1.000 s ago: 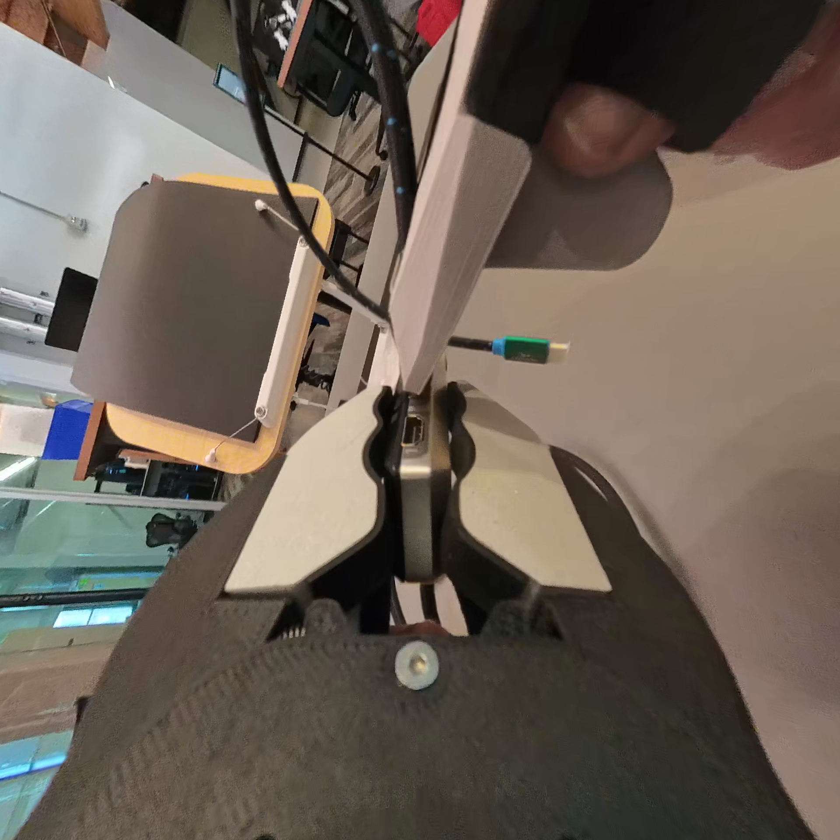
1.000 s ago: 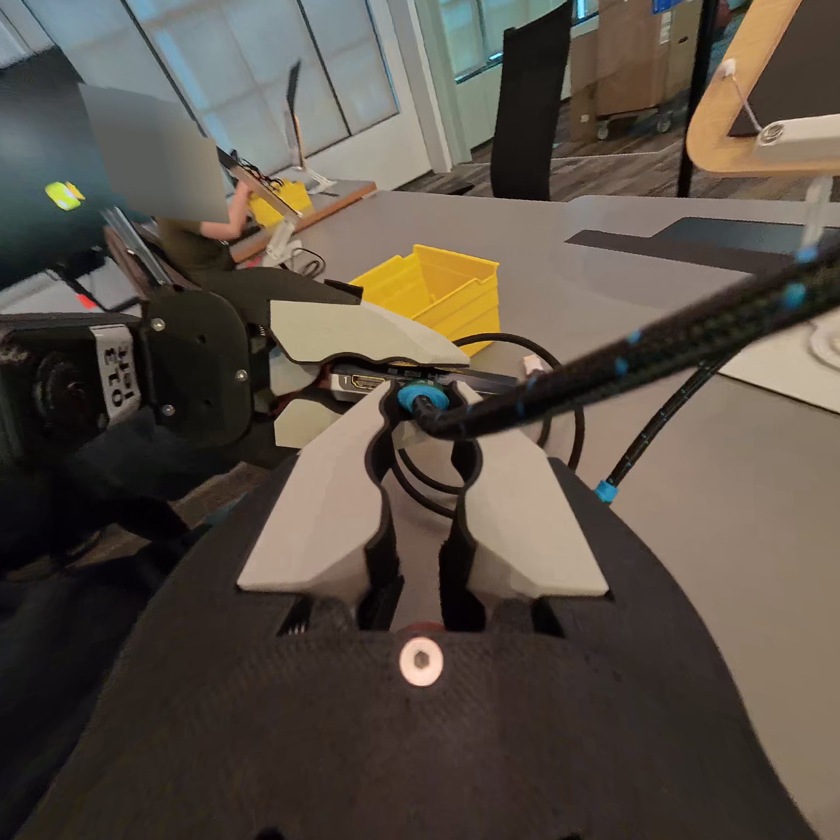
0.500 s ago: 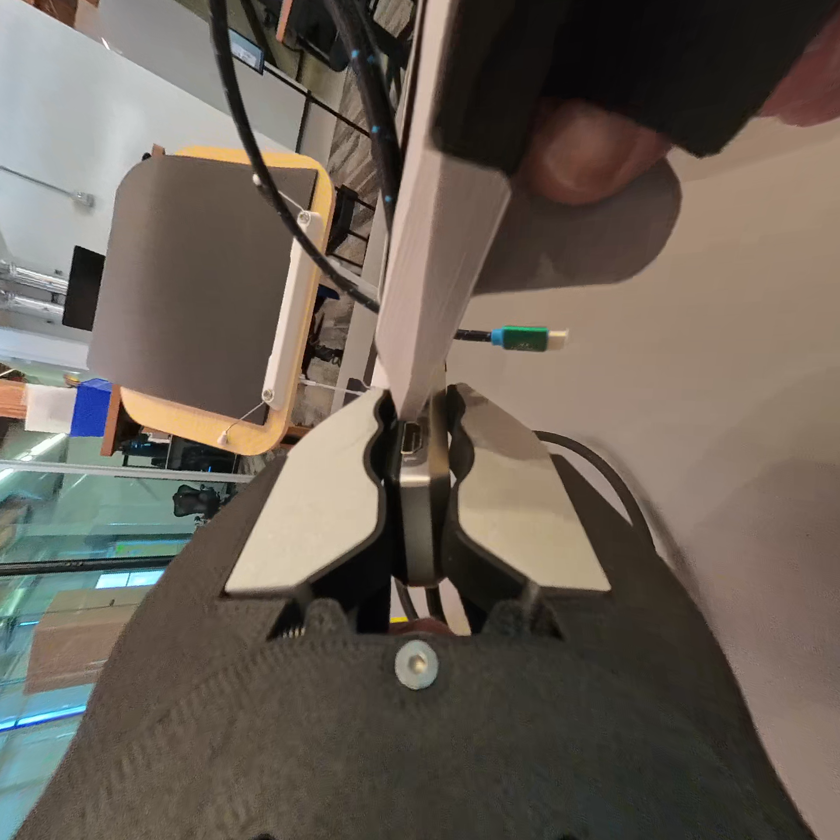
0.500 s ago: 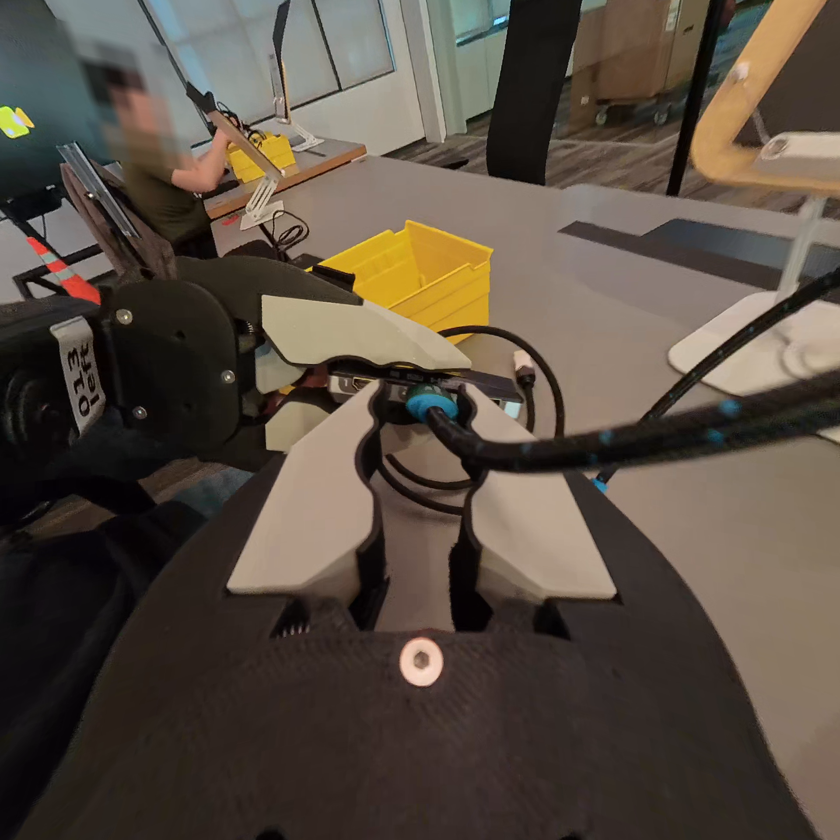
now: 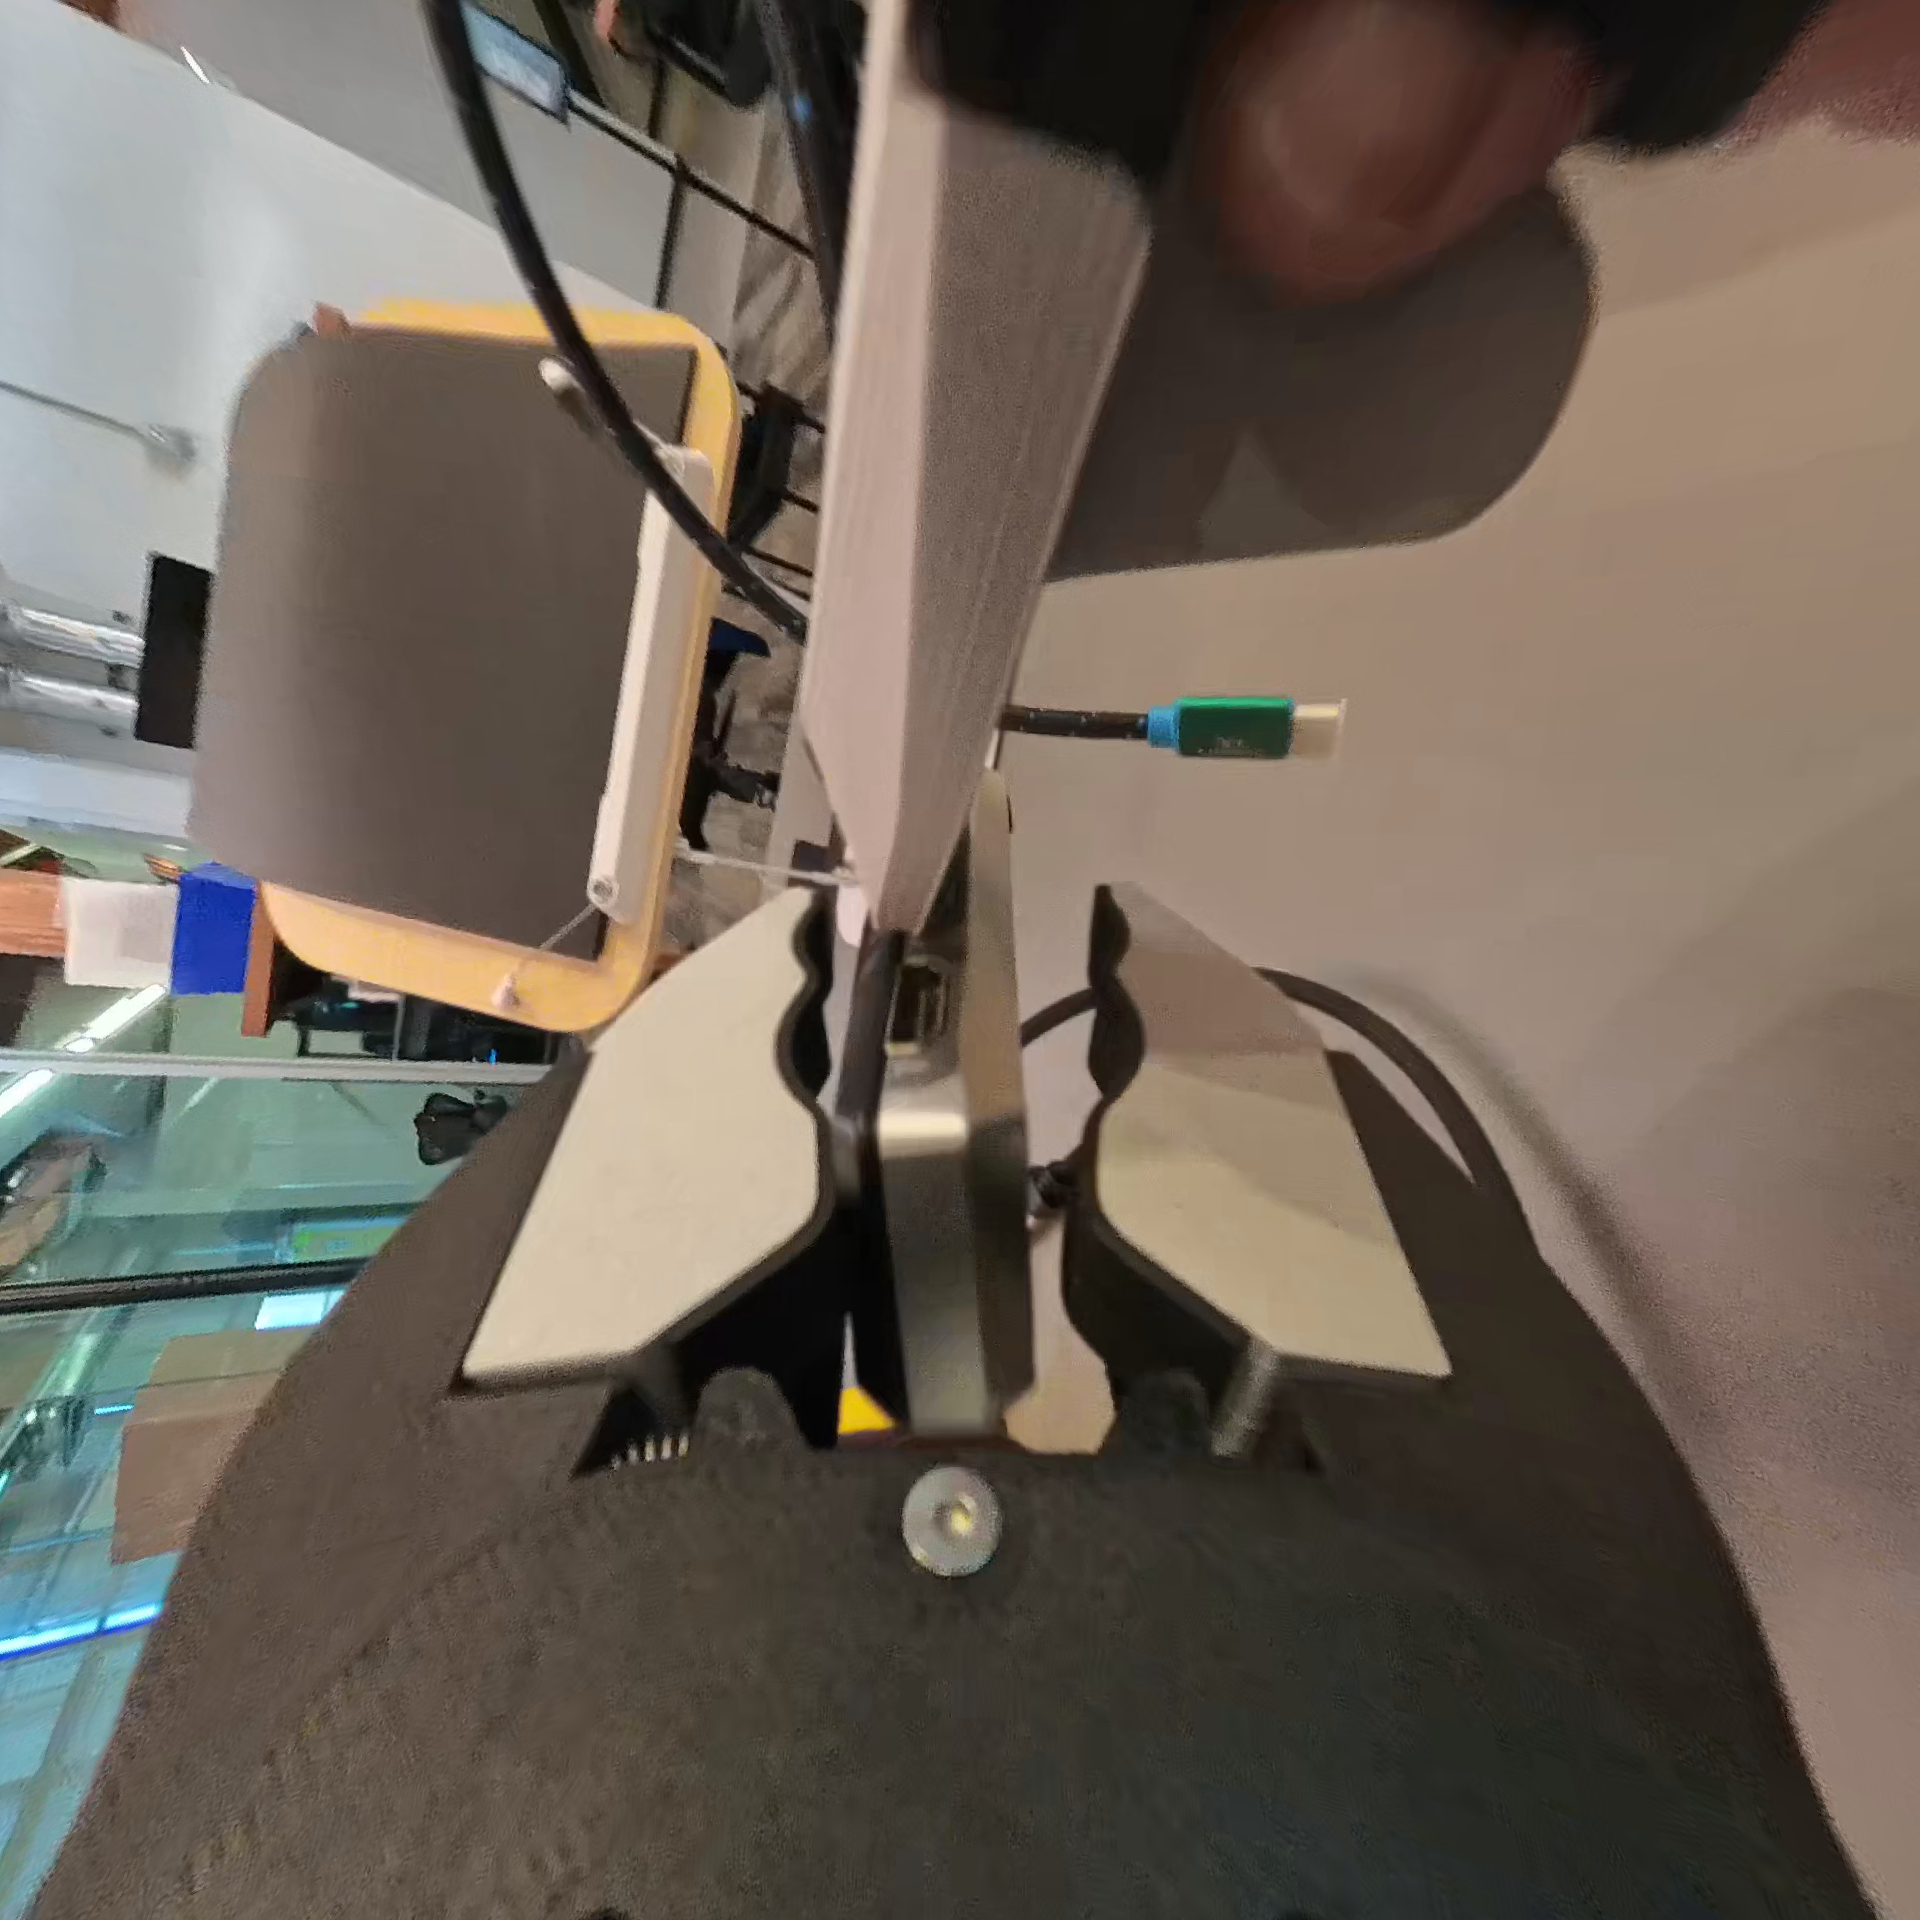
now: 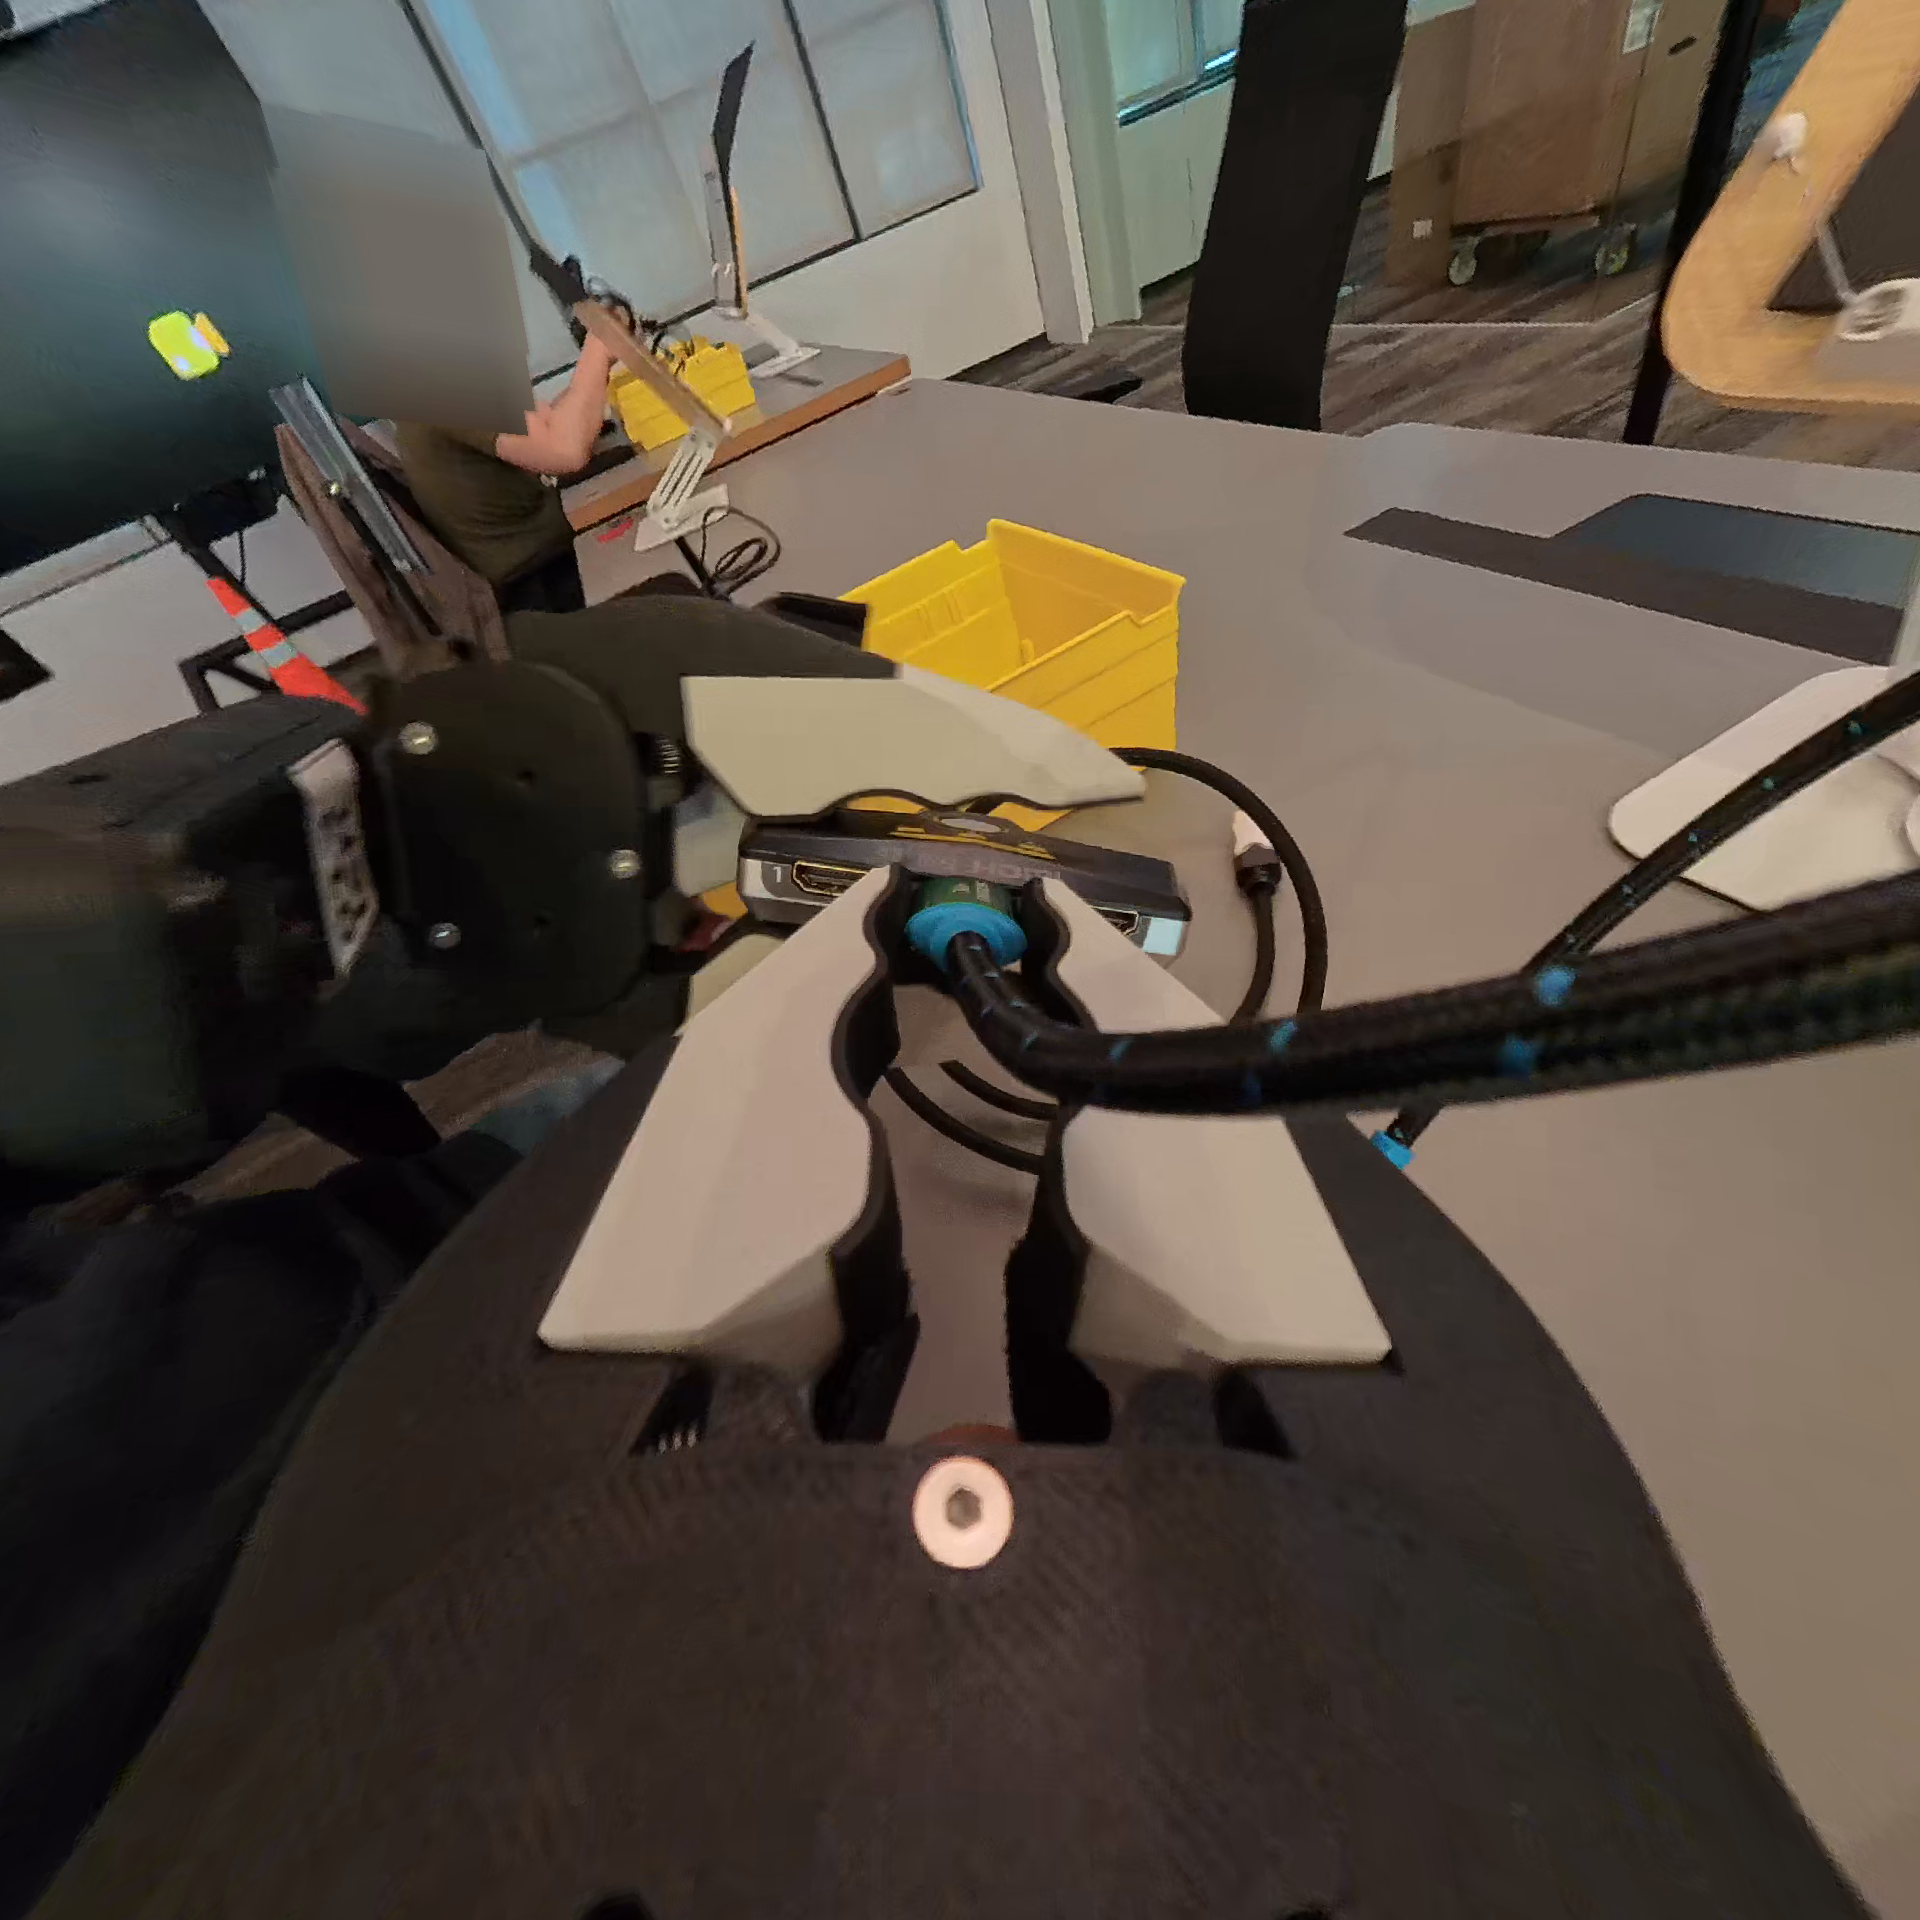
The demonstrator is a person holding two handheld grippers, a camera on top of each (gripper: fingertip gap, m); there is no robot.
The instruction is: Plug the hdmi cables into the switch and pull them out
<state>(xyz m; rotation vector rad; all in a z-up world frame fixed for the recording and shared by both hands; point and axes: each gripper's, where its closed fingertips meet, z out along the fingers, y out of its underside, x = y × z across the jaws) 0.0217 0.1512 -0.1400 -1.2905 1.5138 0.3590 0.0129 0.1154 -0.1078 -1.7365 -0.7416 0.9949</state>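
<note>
Left gripper (image 6: pixel 904 821), jaws parted, loosely brackets the flat grey metal HDMI switch (image 6: pixel 966 883), steadying it while right gripper (image 6: pixel 961 914) clamps the green-and-blue braided-cable plug (image 6: pixel 961 920) at its middle port.

Between your left tongs' matt grey plastic fingers (image 5: pixel 665 1174) sits the switch (image 5: pixel 951 1195), smooth brushed metal with a dull sheen. Your right tongs' fingers (image 6: pixel 748 1143) flank a glossy blue-green plastic plug (image 6: pixel 961 920) whose cable (image 6: pixel 1351 1049) is rough braided cloth. Beyond them, the bin (image 6: pixel 1049 634) is shiny yellow plastic on the matt, smooth table (image 6: pixel 1558 1351).
</note>
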